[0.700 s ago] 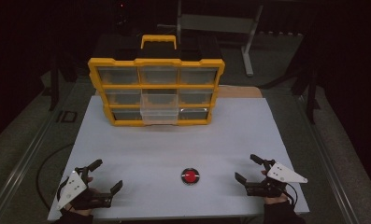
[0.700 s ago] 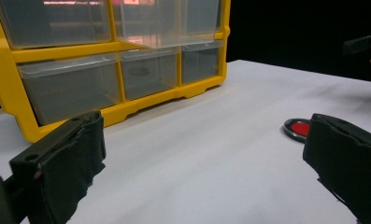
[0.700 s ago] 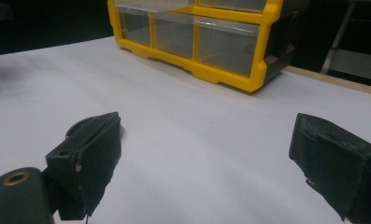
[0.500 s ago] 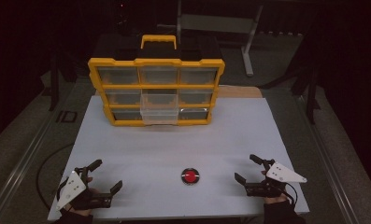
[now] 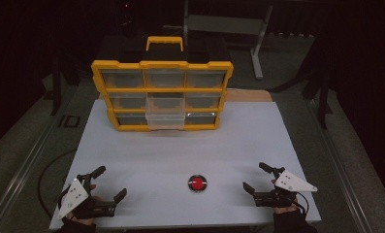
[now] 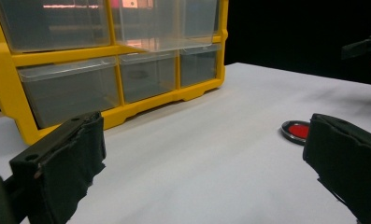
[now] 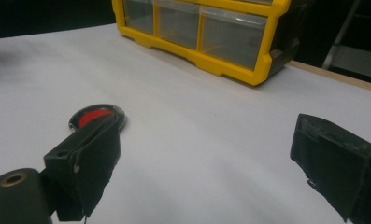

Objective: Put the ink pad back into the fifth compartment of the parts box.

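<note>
A yellow drawer organiser (image 5: 163,94) with clear drawers stands upright at the back of the white table (image 5: 180,145); its middle drawer (image 5: 165,114) is pulled out toward me. A small red disc with a dark rim (image 5: 197,183) lies near the front, between the hands. My left gripper (image 5: 109,182) rests at the front left, open, nothing between its jaws. My right gripper (image 5: 257,177) rests at the front right, open and empty. The organiser (image 6: 113,65) and disc (image 6: 296,131) appear in the left gripper view, and the organiser (image 7: 206,28) and disc (image 7: 95,116) in the right gripper view.
A metal stand (image 5: 224,24) sits on the dark floor behind the table. A wooden strip (image 5: 248,95) shows at the table's back right edge. A cable loops on the floor at the left (image 5: 49,174).
</note>
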The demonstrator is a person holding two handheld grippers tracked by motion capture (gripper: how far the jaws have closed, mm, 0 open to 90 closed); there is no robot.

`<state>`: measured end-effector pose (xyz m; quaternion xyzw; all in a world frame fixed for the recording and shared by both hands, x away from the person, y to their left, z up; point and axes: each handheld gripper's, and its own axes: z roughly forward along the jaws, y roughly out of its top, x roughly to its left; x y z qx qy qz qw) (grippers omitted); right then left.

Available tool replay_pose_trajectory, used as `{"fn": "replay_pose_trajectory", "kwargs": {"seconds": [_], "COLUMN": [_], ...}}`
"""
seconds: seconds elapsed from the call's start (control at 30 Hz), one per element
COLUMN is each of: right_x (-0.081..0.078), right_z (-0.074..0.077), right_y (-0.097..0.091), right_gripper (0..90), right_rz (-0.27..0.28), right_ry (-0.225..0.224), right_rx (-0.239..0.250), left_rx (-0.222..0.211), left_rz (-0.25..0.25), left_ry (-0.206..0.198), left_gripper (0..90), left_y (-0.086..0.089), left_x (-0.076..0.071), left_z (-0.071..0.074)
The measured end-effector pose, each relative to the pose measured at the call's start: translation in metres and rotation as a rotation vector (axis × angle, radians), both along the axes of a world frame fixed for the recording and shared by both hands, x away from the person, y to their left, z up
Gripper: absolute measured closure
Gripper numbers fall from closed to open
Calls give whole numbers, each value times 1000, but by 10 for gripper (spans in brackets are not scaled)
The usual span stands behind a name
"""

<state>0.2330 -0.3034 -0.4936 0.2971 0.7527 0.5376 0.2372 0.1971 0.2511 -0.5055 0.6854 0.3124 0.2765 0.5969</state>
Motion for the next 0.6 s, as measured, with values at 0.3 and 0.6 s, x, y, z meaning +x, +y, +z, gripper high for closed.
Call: {"fn": "replay_pose_trajectory", "kwargs": {"seconds": [0.3, 0.6], "right_x": [0, -3], "right_z": [2, 13], "right_y": [1, 2], "right_gripper": [80, 80], "right_rz": [-11, -16], "right_ry": [19, 24], "right_rx": [-1, -10], "left_rx": [2, 1], "left_rz": [5, 2], "left_ry": [-3, -6], "left_gripper": [2, 2], "left_y": [0, 0], "left_x": [0, 0], "left_z": [0, 0]}}
